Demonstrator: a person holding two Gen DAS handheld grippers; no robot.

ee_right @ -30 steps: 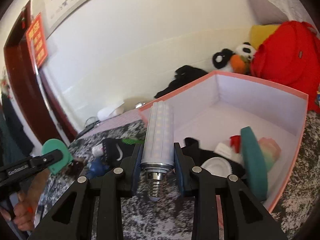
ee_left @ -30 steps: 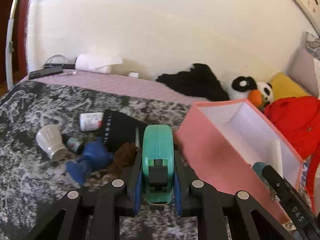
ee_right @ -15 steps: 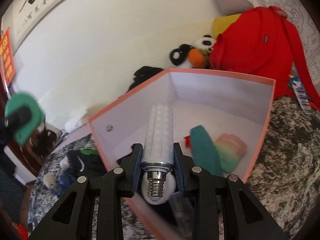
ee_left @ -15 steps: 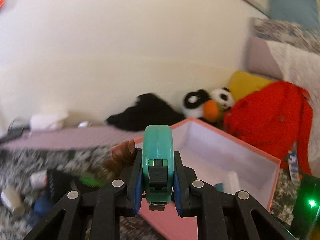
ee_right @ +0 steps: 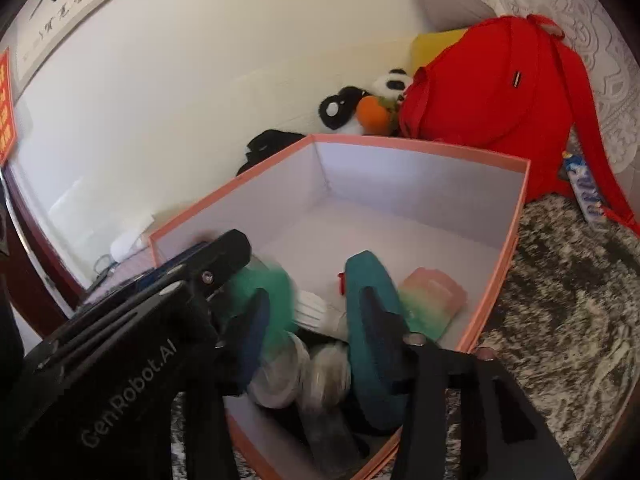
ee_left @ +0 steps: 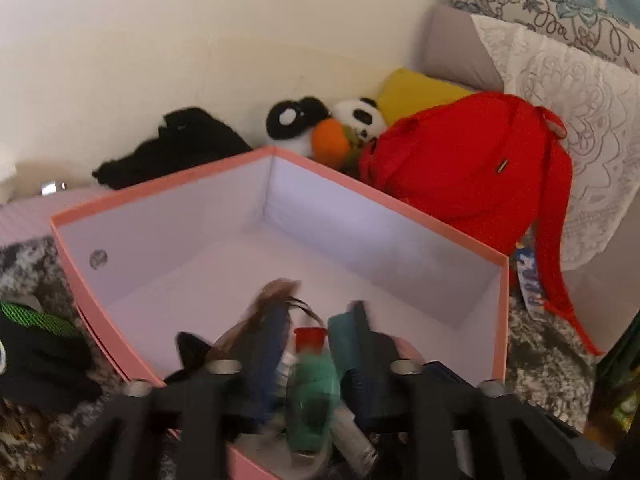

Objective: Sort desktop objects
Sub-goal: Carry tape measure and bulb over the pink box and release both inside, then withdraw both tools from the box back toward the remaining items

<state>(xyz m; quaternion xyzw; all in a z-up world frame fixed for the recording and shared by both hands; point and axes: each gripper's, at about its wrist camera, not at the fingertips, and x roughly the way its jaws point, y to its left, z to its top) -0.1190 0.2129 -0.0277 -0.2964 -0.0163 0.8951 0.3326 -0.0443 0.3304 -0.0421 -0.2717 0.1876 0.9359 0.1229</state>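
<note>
The pink box (ee_left: 360, 192) with a white inside fills both views (ee_right: 420, 148). Both grippers are over its near corner. My left gripper (ee_left: 316, 344) has its fingers spread, and the green tape measure (ee_left: 316, 380) shows blurred between and below them; it also shows blurred green in the right wrist view (ee_right: 276, 292) next to the left gripper's black body. My right gripper (ee_right: 316, 320) has its fingers wide apart, and the white LED corn bulb (ee_right: 320, 308) lies in the box below them. A teal oval thing (ee_right: 368, 280) and a pink-green eraser-like block (ee_right: 432, 300) lie in the box.
A red backpack (ee_left: 472, 160), a panda plush (ee_left: 340, 124) and black cloth (ee_left: 176, 144) lie behind the box by the wall. A black glove with green mesh (ee_left: 36, 340) lies left of the box on the mottled grey cover (ee_right: 560, 280).
Both grippers moved over the box and opened. The tape measure left the left fingers and the bulb left the right fingers; both are now down in the box.
</note>
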